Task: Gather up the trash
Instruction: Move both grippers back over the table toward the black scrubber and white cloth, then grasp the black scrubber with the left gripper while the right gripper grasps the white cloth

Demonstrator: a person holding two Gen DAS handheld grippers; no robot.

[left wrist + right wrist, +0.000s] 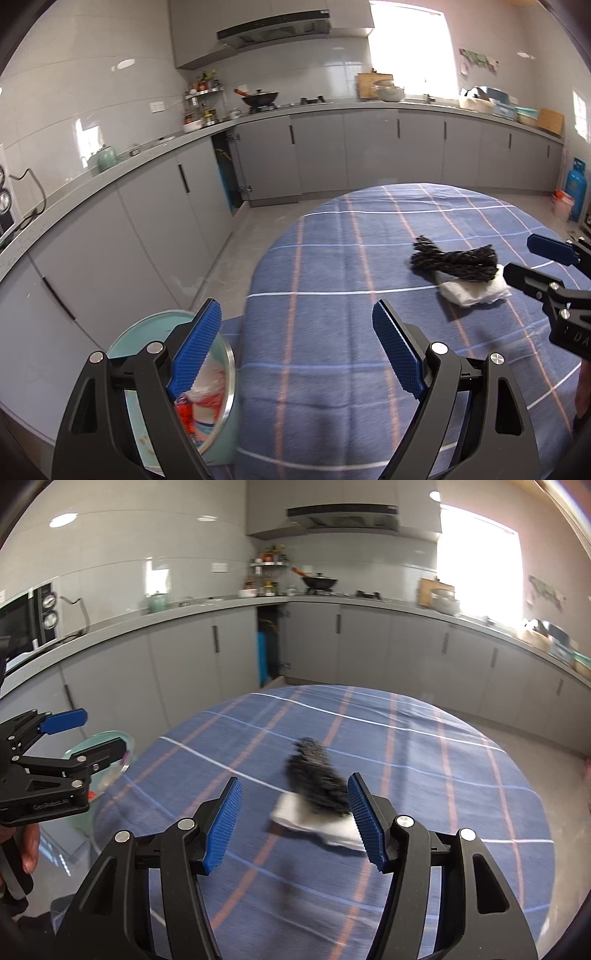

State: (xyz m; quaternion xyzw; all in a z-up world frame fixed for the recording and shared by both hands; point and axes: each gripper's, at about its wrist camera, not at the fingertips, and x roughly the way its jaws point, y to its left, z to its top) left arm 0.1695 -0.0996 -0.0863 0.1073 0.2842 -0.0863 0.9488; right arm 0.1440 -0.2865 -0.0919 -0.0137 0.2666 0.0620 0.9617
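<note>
Left wrist view, nearest first: the left gripper (pixel 297 354) is spread wide with nothing between its blue pads, hanging over the near-left edge of the round worktop (pixel 332 332), which is covered in a blue plaid cloth. Directly under the left pad stands a pale teal trash bin (pixel 147 332) with a metal rim, on the floor just beside the worktop edge. Inside it lie crumpled wrappers (pixel 201 402) in white, red and orange; the gripper hides part of the contents.

Further out on the cloth, to the right, a black braided bundle (pixel 454 258) lies across a crumpled white tissue (pixel 469 293), touching it. The right gripper (pixel 532 258) enters from the right edge, released and holding nothing, its lower finger close to the tissue.

Right wrist view confirms this: the right gripper (pixel 295 819) is parted and holds nothing; the bundle (pixel 314 771) and tissue (pixel 321 823) lie just ahead, near its right pad, blurred. The left gripper (pixel 88 731) hangs above the bin (pixel 125 744) at left.

Beyond the worktop run grey kitchen cabinets (pixel 369 147), one door ajar at the corner. On their surface sit a wok (pixel 260 98), a spice rack (pixel 201 105) and a teal jar (pixel 107 157). A blue gas cylinder (pixel 574 188) stands on the floor at far right.
</note>
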